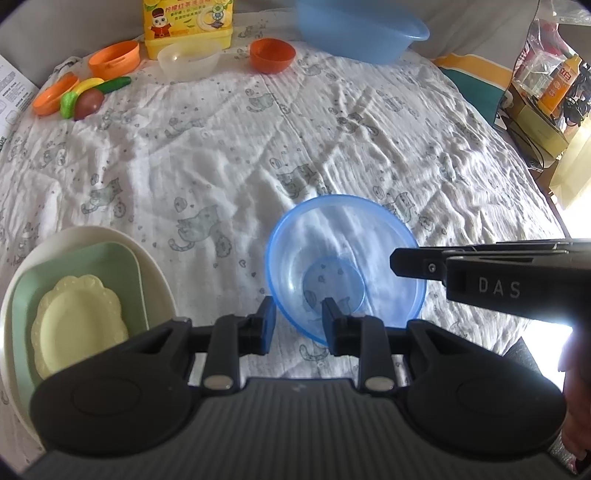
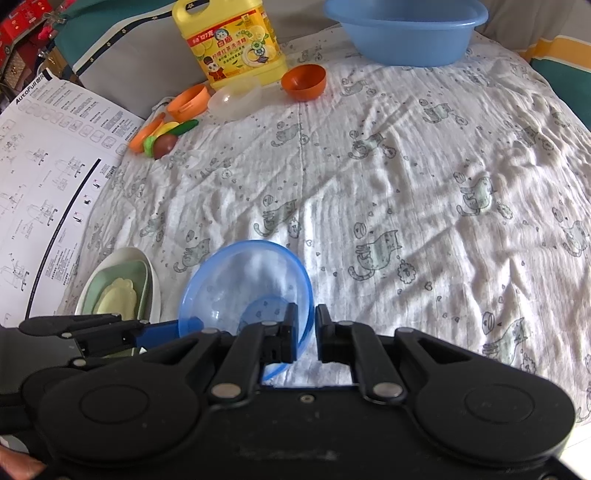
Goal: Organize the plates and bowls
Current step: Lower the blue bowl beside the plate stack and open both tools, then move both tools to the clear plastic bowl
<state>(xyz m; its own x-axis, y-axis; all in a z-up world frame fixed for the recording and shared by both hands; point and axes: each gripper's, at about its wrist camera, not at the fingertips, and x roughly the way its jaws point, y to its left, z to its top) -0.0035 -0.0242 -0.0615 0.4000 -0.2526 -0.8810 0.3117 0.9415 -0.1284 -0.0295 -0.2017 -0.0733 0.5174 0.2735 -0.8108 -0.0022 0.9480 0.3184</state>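
Home setting, cat-print cloth (image 2: pixel 369 192), dish soap jug (image 2: pixel 236 48), washbasin (image 2: pixel 406 33), toy food (image 1: pixel 88 99)

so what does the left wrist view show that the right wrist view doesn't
Only the left wrist view shows the clutter at the far right: an orange bottle among clear plastic bags. Only the right wrist view shows the printed instruction sheet in full and the detergent jug's handle top. Both show the clear blue bowl with the left gripper and the right gripper each shut on its rim, the stacked plates, the orange bowl, the toy food and the blue basin.
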